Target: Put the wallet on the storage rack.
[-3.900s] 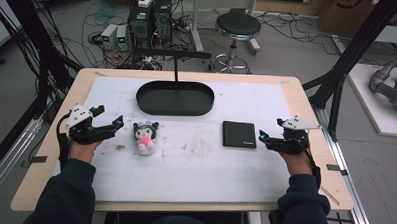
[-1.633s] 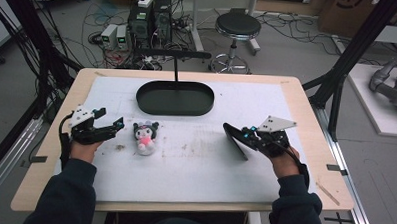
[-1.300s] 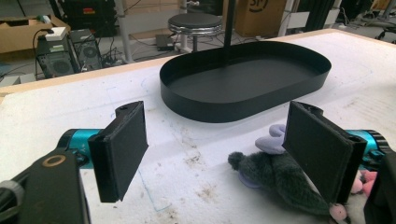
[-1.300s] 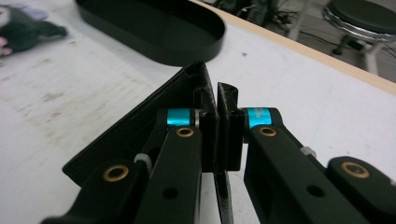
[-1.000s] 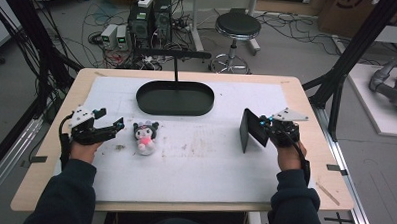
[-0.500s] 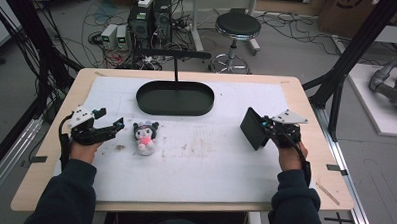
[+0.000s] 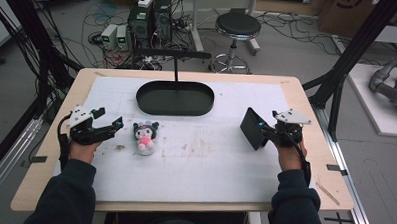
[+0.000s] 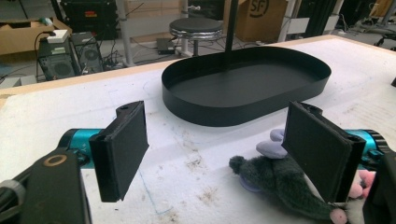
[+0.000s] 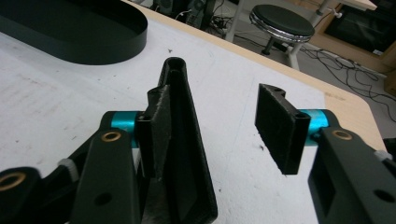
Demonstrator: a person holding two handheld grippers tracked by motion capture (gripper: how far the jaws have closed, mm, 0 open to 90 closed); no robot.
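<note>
Left gripper [image 7: 107,127]: jaws apart, nothing held, plush toy [image 7: 145,135] just beside | Right gripper [image 7: 264,134]: jaws apart, black case [image 7: 251,128] seen leaning on 1 jaw

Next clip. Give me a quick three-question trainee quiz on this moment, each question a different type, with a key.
1. True or false: the plush toy lies inside the black tray.
2. Multiple choice: the black case at the right gripper is
A. flat on the table
B. tipped up on its edge
C. in the tray
3. Fill in: the jaws of the left gripper stand ____.

Key
1. False: the toy lies on the table, in front of the tray.
2. B: it leans against one jaw, and the other jaw stands apart from it.
3. open
</note>
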